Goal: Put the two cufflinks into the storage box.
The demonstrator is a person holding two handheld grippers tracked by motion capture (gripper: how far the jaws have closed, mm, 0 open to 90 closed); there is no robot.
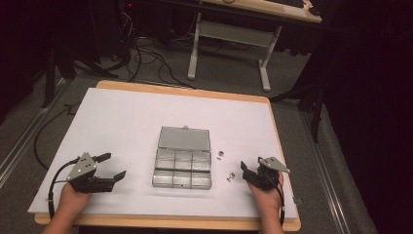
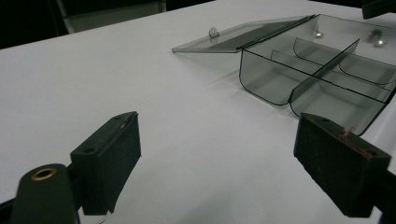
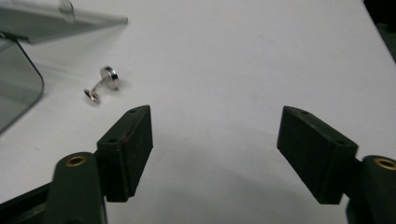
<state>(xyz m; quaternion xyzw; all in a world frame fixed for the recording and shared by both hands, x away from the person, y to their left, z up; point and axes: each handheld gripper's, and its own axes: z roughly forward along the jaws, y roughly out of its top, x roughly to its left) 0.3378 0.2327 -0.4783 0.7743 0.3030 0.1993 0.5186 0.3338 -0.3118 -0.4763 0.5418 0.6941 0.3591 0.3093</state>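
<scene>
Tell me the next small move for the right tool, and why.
Probably ease the right tool forward and left toward the nearer cufflink. Its jaws stand open and empty, both cufflinks lie loose beside the open compartment box, and its visible compartments look empty.

A white sheet (image 1: 146, 126) is seen over the light wooden table (image 1: 185, 88), whose tan edge frames it. The clear, grey-tinted plastic compartment box (image 1: 182, 168) is see-through. Two shiny silver metal cufflinks (image 1: 219, 155) (image 1: 230, 176) are seen just beside it. The left claw (image 1: 114, 165) and right claw (image 1: 246, 171) are black, each topped by a grey plate. The floor carpet (image 1: 229, 78) is grey.
</scene>
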